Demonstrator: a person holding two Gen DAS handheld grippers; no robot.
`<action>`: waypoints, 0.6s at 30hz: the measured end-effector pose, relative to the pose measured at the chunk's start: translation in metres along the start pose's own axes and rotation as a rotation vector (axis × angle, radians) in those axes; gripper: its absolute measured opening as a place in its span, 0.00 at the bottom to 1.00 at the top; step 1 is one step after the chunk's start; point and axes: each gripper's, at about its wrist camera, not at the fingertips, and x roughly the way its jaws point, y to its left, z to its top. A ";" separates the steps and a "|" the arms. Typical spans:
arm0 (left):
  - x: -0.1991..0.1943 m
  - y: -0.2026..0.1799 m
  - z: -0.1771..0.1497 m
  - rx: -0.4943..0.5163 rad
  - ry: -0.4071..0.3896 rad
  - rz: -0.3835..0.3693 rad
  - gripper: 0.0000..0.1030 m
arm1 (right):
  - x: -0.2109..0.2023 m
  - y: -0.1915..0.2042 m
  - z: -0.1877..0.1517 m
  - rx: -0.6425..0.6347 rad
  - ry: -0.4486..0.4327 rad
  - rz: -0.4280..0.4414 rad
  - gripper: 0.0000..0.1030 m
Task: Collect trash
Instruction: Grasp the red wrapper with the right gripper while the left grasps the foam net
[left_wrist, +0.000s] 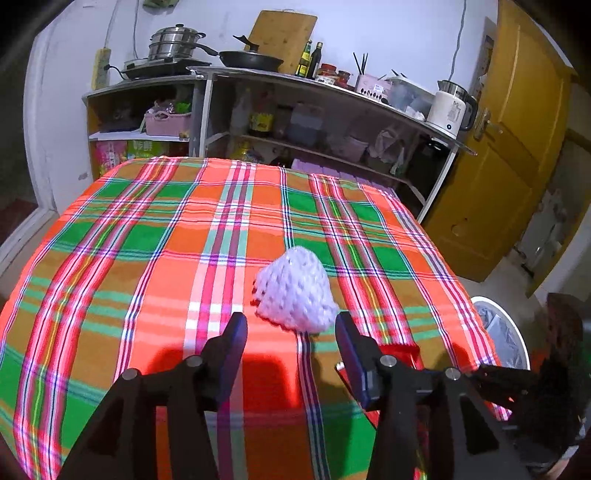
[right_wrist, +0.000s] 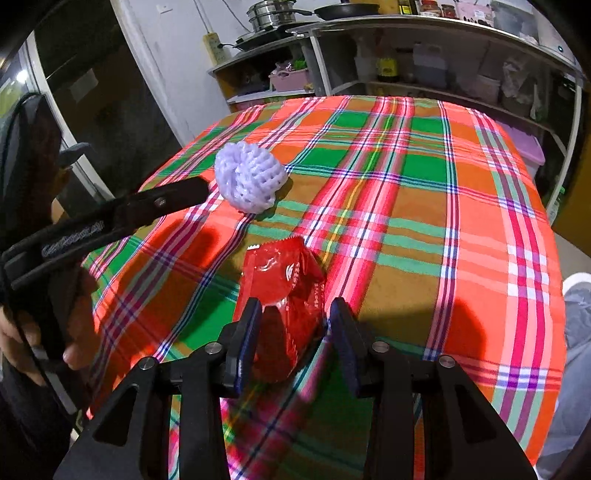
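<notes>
**Red wrapper between the right jaws, foam net ahead of the left**

Nearest the right hand-held gripper (right_wrist: 293, 314), a crinkled red foil wrapper (right_wrist: 286, 291) lies on the plaid tablecloth (right_wrist: 424, 221) with its near end between the two blue-padded jaws. The left pad touches the foil; the right one stands just clear of it, so the jaws are not yet clamped.

The left hand-held gripper (left_wrist: 291, 325) has its jaws apart with nothing between them. Just beyond its fingertips, slightly toward the right finger, sits a white foam fruit net (left_wrist: 295, 290) (bunched into a loose dome) on the table. In the right wrist view that gripper's finger reaches in from the left, its tip just beside the net.

To the right of the left gripper, past the table edge, a lined waste bin (left_wrist: 502, 332) stands on the floor. Farther off, a shelf unit (left_wrist: 332, 92) carries a frying pan (left_wrist: 251, 59) and a kettle (left_wrist: 450, 107).
</notes>
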 end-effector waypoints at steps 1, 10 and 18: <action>0.004 0.000 0.002 0.003 0.004 0.004 0.48 | 0.000 -0.001 0.001 -0.001 -0.002 -0.007 0.21; 0.032 -0.004 0.016 0.012 0.022 0.018 0.52 | -0.006 -0.010 0.001 -0.004 -0.018 0.000 0.16; 0.056 -0.010 0.018 0.028 0.057 0.036 0.52 | -0.013 -0.024 -0.003 0.028 -0.027 0.004 0.15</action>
